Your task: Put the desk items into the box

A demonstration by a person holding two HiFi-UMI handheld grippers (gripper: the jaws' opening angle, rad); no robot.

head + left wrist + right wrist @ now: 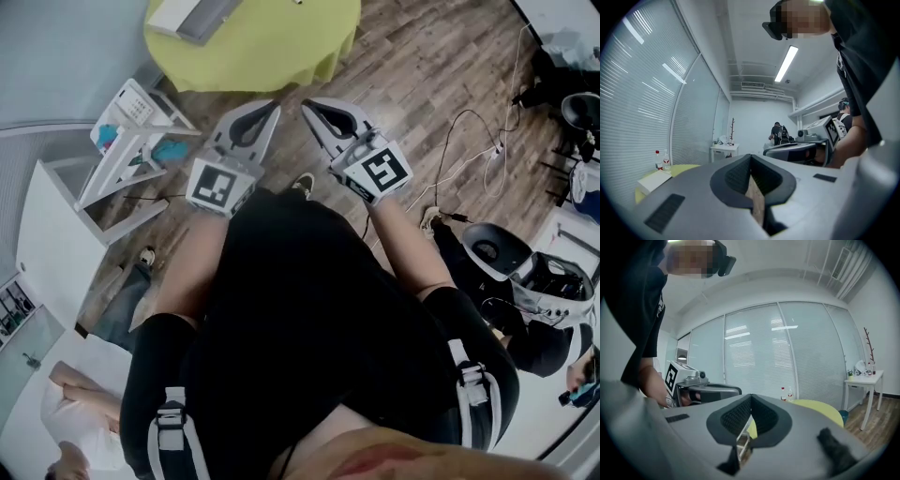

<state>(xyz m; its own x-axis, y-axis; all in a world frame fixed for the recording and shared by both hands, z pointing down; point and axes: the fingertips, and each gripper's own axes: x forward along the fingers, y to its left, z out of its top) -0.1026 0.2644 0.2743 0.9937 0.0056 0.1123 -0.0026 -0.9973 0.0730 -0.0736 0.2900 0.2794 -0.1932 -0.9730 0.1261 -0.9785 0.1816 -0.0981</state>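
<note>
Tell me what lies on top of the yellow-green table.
A flat white box and two small bottles stand on the yellow-green table. The body of the left gripper covers the rest of the tabletop in its view, and the head view cuts off the far side.

**Colours and patterns.** Left gripper [273, 107] and right gripper [307, 104]: pale grey shells with black, finely ribbed pads [736, 176]. Each carries a white cube [218, 185] printed with black square markers. Ahead of the tips, the table [281, 52] is plain yellow-green. The floor [422, 66], beneath and right of the right gripper, is brown wood plank. Left of the left gripper stands a white rack [117, 155] with teal items [172, 150]. Behind the cubes, the person's top [309, 319] is black. The blinds [642, 93] have pale horizontal stripes.
</note>
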